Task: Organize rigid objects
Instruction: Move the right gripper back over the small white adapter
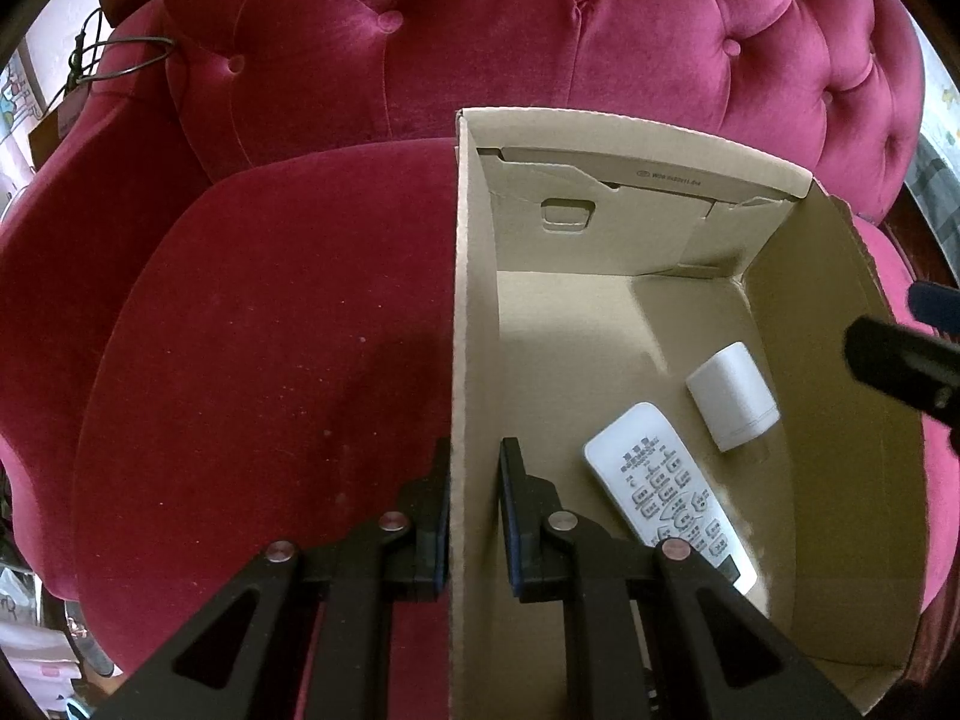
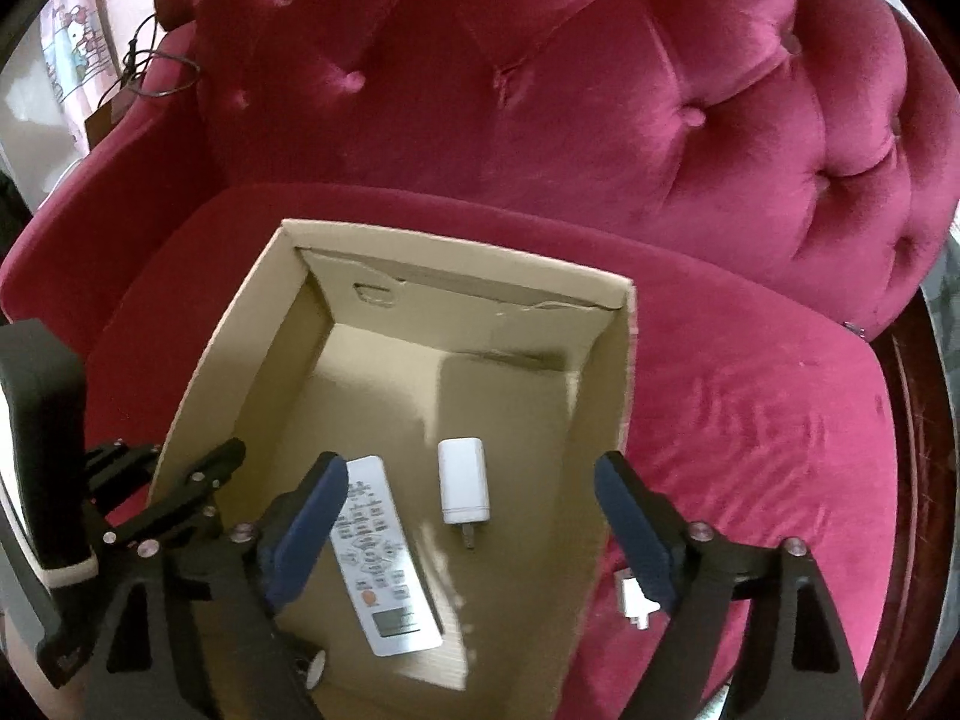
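Our left gripper (image 1: 474,516) is clamped on the left wall of the open brown cardboard box (image 1: 474,300) that sits on the crimson velvet tufted armchair (image 1: 270,360), steadying it. Our right gripper (image 2: 474,528) hangs above the box with its jaws spread wide and nothing between them. Already in the box: a white rectangular remote control (image 2: 384,558) at about 7 o'clock on the floor, and a white plug-in charger (image 2: 462,489) just beside it. One small white adapter (image 2: 633,597) lies outside on the seat at 4 o'clock, so we judge it comes next.
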The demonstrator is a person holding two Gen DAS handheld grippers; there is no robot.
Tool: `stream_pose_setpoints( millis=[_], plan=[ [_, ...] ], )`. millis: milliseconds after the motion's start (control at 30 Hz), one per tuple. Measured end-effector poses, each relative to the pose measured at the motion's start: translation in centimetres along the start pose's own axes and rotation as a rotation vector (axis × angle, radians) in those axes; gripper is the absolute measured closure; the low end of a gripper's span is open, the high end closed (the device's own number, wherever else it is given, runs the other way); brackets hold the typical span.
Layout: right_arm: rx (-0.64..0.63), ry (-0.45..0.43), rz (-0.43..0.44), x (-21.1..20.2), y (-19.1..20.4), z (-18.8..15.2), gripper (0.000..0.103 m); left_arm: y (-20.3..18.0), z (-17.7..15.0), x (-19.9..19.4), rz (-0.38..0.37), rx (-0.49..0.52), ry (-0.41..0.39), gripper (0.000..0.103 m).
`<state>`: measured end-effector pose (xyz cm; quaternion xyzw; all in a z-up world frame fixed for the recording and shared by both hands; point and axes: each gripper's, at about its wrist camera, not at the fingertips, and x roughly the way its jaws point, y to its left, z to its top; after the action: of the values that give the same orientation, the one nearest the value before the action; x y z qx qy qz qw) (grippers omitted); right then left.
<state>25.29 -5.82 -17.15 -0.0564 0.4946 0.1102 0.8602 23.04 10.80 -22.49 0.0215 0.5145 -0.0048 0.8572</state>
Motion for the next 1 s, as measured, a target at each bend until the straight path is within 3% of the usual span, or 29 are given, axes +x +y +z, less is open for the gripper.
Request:
stream_pose_setpoints(
  millis=[300,767,1000],
  plan=[
    [0.038,-0.002,-0.039,-0.8,-3.8,-0.2,0.000,-0.2,0.0,-0.1,0.006,0.002,0.001,0.088],
    [0.096,0.004,-0.122,-1.7,-10.6,-1.8,0.000,-0.4,0.0,0.0,0.014,0.009,0.003,0.088],
    [0.099,0.016,-0.123,-0.9,-12.4,-3.4,0.000,-0.3,0.2,0.1,0.013,0.009,0.008,0.089]
  ],
)
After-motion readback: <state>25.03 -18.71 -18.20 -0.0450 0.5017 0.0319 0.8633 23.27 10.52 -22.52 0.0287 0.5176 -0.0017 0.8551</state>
